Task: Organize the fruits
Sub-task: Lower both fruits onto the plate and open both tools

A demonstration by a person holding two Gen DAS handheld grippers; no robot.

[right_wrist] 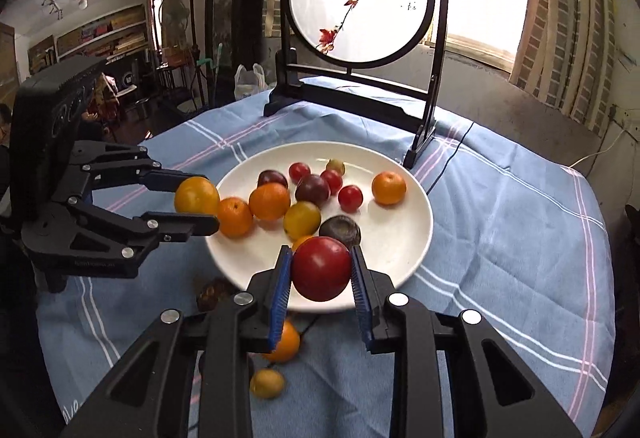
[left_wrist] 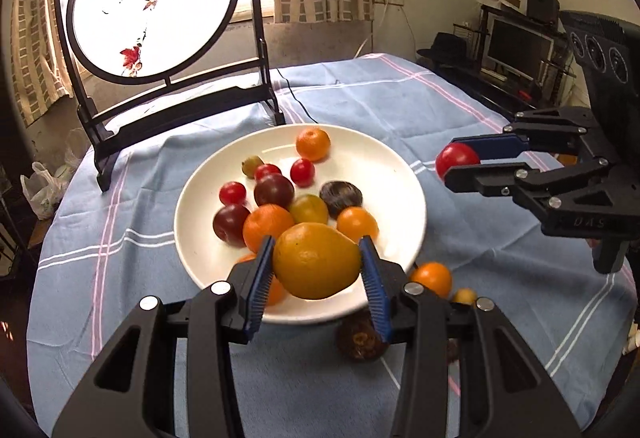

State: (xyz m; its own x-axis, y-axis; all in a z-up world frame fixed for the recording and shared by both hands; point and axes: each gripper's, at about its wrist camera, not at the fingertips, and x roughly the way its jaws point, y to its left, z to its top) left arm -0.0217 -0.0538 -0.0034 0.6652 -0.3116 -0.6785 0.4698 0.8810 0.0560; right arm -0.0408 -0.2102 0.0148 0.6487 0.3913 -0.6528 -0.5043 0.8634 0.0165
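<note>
Both grippers are carrying fruit above the plate's near rim: left gripper pinching a yellow fruit, right gripper pinching a red fruit. Next move probably: lowering and releasing into bare spots.

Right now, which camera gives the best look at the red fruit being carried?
The right wrist view: the red fruit fills the middle, clamped in the right gripper. The left wrist view shows it small, at the side, partly behind a finger.
</note>
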